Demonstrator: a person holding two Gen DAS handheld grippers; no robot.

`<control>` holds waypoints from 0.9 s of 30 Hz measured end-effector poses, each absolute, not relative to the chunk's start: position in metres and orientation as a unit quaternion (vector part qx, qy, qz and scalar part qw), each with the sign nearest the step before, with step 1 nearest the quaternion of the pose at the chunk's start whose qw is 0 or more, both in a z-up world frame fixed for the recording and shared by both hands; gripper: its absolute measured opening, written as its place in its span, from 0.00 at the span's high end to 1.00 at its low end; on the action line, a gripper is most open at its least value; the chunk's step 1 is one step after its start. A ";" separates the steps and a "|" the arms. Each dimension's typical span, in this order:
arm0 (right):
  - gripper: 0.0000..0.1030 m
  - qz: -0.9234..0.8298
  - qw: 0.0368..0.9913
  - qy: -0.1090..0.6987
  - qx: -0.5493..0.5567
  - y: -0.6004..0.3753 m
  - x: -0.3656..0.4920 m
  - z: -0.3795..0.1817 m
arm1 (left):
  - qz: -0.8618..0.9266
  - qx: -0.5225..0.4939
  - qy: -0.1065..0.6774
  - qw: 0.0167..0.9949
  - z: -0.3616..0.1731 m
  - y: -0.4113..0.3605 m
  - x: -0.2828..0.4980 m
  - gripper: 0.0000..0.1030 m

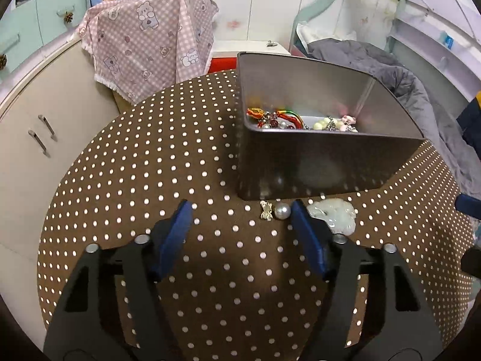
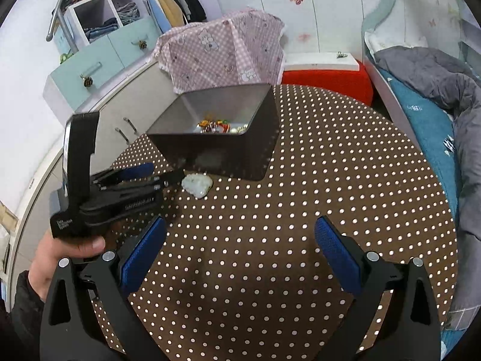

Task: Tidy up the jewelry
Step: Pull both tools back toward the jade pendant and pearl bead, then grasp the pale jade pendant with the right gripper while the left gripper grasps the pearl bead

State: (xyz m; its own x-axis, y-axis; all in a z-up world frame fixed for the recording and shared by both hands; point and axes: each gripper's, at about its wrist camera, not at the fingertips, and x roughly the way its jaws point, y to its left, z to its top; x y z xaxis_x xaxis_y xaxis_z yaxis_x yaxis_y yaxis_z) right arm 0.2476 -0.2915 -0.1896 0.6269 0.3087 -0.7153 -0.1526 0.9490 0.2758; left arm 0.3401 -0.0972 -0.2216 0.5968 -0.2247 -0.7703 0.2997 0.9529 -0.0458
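A dark metal box [image 1: 318,165] stands on the brown dotted tablecloth [image 1: 210,270] and holds several beaded jewelry pieces [image 1: 288,120]. In front of it lie a small gold charm [image 1: 266,210], a pearl bead [image 1: 283,211] and a pale green jade piece [image 1: 333,213]. My left gripper [image 1: 240,210] is open, its fingertips low on the cloth, the pearl just inside the right fingertip. In the right wrist view the left gripper [image 2: 162,171] shows beside the jade piece [image 2: 197,185] and the box [image 2: 228,147]. My right gripper [image 2: 240,231] is open and empty above the cloth.
A pink bear-print cloth [image 1: 150,42] covers something behind the table. A beige cabinet [image 1: 39,138] stands at the left. A red stool with a white top [image 2: 324,75] and a bed with a grey quilt [image 2: 436,72] are at the right.
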 end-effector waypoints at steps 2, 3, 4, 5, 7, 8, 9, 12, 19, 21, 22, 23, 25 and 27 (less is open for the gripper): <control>0.08 0.132 0.895 0.415 0.094 -0.288 0.249 -0.193 | -0.152 0.048 0.422 0.893 -0.221 -0.097 0.340 0.65; 0.08 0.133 0.894 0.416 0.094 -0.286 0.250 -0.194 | -0.154 0.049 0.421 0.892 -0.221 -0.095 0.339 0.69; 0.08 0.136 0.893 0.418 0.091 -0.281 0.252 -0.196 | -0.161 0.047 0.421 0.892 -0.221 -0.092 0.339 0.70; 0.08 0.139 0.893 0.419 0.089 -0.278 0.253 -0.197 | -0.165 0.045 0.421 0.891 -0.221 -0.089 0.338 0.74; 0.08 0.144 0.891 0.423 0.084 -0.268 0.257 -0.201 | -0.172 0.037 0.422 0.889 -0.221 -0.082 0.336 0.74; 0.08 0.147 0.889 0.426 0.080 -0.262 0.261 -0.204 | -0.172 0.035 0.421 0.890 -0.221 -0.079 0.336 0.74; 0.08 0.149 0.888 0.427 0.077 -0.257 0.263 -0.205 | -0.172 0.034 0.422 0.890 -0.221 -0.077 0.337 0.74; 0.08 0.152 0.889 0.428 0.061 -0.240 0.274 -0.210 | -0.176 0.027 0.423 0.889 -0.221 -0.075 0.338 0.74; 0.30 0.133 0.890 0.433 0.040 -0.214 0.298 -0.225 | -0.193 0.016 0.424 0.885 -0.222 -0.071 0.345 0.69; 0.36 0.121 0.897 0.425 0.030 -0.211 0.301 -0.226 | -0.198 0.011 0.425 0.883 -0.222 -0.070 0.346 0.67; 0.38 0.118 0.897 0.424 0.029 -0.211 0.303 -0.226 | -0.200 0.006 0.425 0.883 -0.222 -0.068 0.347 0.67; 0.40 0.115 0.898 0.423 0.028 -0.210 0.305 -0.226 | -0.203 -0.001 0.425 0.882 -0.222 -0.067 0.348 0.67; 0.44 0.109 0.900 0.421 0.017 -0.208 0.309 -0.228 | -0.206 -0.006 0.426 0.881 -0.222 -0.066 0.349 0.67; 0.48 0.105 0.901 0.421 0.004 -0.204 0.311 -0.229 | -0.207 -0.006 0.426 0.881 -0.222 -0.066 0.349 0.69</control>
State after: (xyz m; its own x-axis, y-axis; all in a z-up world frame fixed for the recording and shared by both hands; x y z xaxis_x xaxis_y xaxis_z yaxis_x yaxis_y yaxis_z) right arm 0.3106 -0.2044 -0.2290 0.6233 0.1934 -0.7577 -0.1862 0.9778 0.0964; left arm 0.3493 -0.0662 -0.2219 0.5524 -0.3689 -0.7475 0.3595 0.9145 -0.1857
